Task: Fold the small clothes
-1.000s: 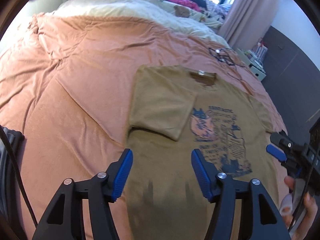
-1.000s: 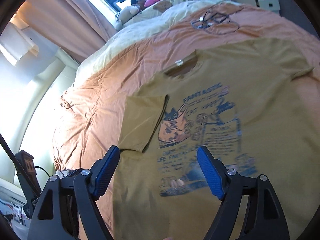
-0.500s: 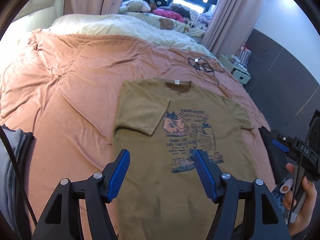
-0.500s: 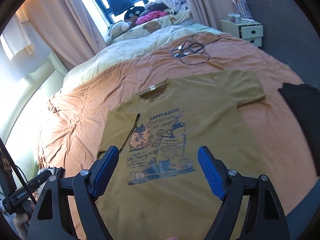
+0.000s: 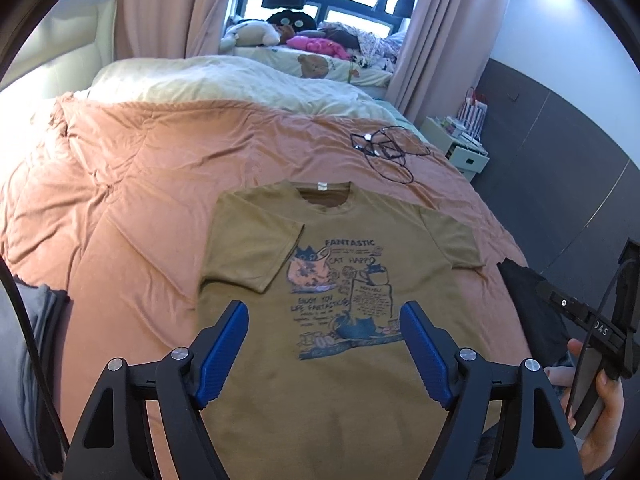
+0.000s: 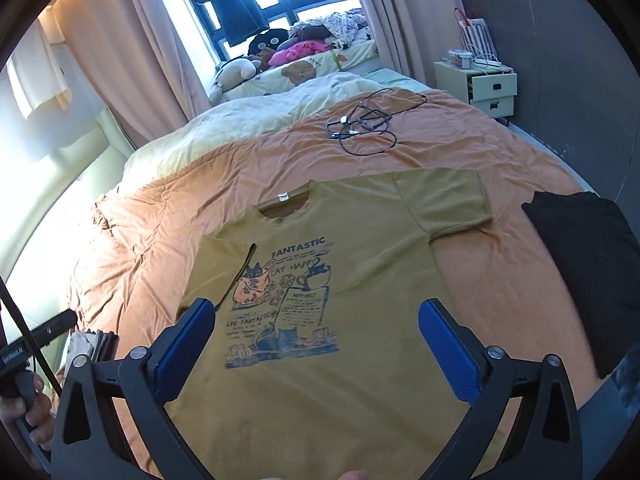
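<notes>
T-shirt [image 5: 340, 320] is lying flat on the orange bedspread [image 5: 132, 208], one sleeve folded inward. Left gripper [image 5: 324, 344] and right gripper [image 6: 316, 344] are hovering above it, jaws just widening, gripping nothing.

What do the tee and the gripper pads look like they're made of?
Tee: soft matte knit, likely cotton; it lies limp with a printed graphic. Left gripper and right gripper pads: blue, finely ribbed, probably rubber or soft plastic.
</notes>
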A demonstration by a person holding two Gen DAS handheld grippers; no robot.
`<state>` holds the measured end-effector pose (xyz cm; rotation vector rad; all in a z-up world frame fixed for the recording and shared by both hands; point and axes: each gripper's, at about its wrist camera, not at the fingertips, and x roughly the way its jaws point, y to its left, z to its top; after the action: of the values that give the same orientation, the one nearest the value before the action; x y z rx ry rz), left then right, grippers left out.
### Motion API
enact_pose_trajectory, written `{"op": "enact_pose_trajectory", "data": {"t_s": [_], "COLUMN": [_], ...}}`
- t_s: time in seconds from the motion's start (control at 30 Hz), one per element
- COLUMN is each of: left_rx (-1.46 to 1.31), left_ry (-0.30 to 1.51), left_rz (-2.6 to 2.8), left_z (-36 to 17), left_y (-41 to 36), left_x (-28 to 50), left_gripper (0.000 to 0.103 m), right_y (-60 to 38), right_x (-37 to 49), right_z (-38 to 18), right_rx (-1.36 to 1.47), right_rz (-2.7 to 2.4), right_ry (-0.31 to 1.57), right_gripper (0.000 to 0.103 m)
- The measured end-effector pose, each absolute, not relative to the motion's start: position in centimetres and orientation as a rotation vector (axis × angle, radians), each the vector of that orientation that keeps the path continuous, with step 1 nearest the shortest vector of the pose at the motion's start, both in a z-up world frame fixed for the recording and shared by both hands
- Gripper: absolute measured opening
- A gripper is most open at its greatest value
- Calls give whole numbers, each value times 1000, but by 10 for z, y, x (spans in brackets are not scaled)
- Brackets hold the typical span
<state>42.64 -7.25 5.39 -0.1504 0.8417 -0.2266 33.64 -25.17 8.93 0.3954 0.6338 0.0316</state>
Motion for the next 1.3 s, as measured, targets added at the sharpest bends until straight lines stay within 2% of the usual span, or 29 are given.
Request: {"op": "enact_pose_trajectory", "data": {"t_s": [0.23,0.8,1.03,1.27,1.3], "left_rx": [-112,-93,-60,-20,-18], "left_ry": [844,894,934,982,987], "left_rz": [-235,-275,-333,-391,-400], "left_z": [53,0,-33,-65,-70], "left_y": [-108,-174,-223,-273,-280], "left_x": [445,538,581,619,625], "left_gripper": [80,79,77,59,58], "right_y": [-293,-386,-433,-455,-457], "right_x": [351,436,482,519,522], "right_z": [65,-2,-41,-76,-83], "right_rx": [441,625,805,871,885], "right_rz": [19,-95,-90,-72,-70], "right_ry": [623,607,624,633,642], "right_gripper": [102,102,73,53,47]}}
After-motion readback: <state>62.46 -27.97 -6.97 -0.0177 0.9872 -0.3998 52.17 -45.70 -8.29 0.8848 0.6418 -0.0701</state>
